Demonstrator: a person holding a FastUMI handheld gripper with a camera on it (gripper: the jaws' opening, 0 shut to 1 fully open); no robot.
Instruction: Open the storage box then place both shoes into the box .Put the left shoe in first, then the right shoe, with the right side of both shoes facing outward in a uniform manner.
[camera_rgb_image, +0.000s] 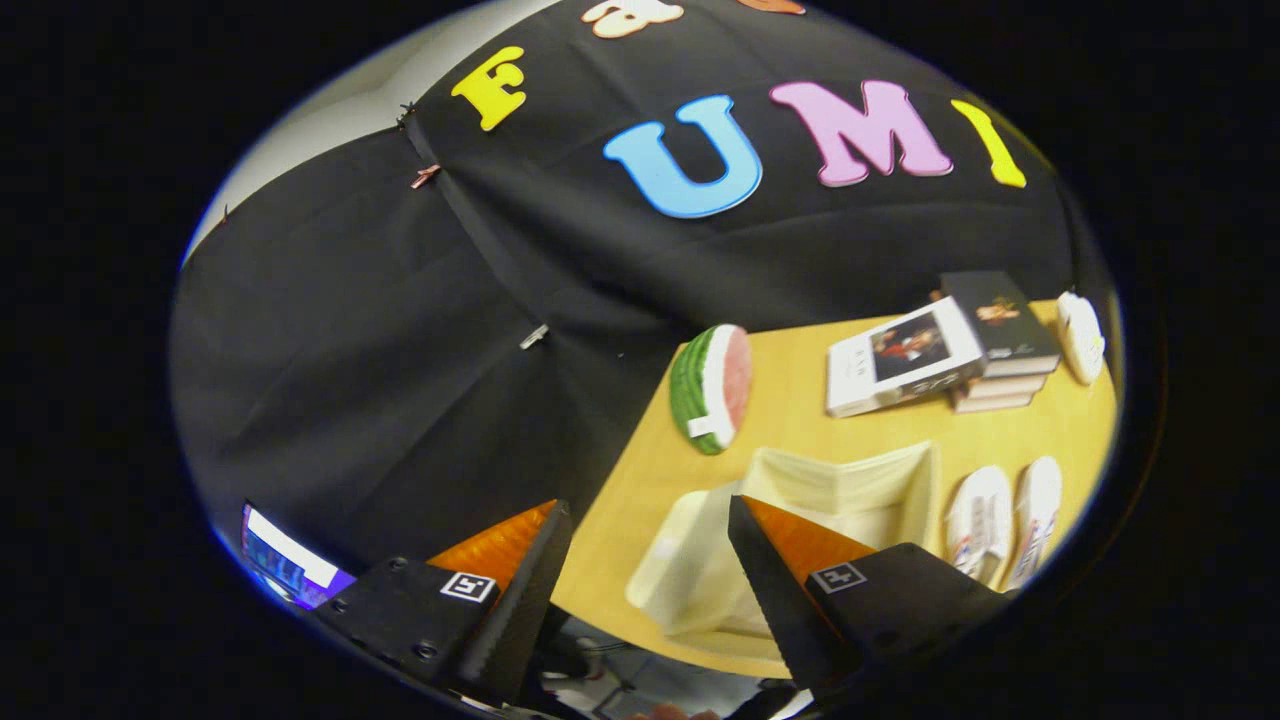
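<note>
And here we are, tilted view, the gripper (650, 520) held up off the corner of the wooden bench (790, 390) with its jaws spread wide and nothing between them but open air and the bench's near edge. Just ahead of the right finger sits the storage box (850, 490), a pale, translucent thing, and its lid (680, 560) is already swung down flat toward the bench edge, so the inside is open and looks bare from here. The right finger's tip overlaps the box's opening in this view, though whether it touches the box I cannot tell. Right beside the box, on its far side from the lid, there's the pair of white shoes (1005, 520) lying side by side on the bench, close together, soles away from us, neither one in the box yet. Beyond the box, toward the back corner, a slice of toy watermelon (712, 385) stands on its edge near the bench's rim, green rind facing the cloth wall. Further along, a stack of books (950, 350) lies well apart from the box, the top ones fanned out at an angle. Past the books sits a small white object (1080, 335), too blurred to name. Down beside the left finger, a lit screen (285, 565) glows below the bench level.
</note>
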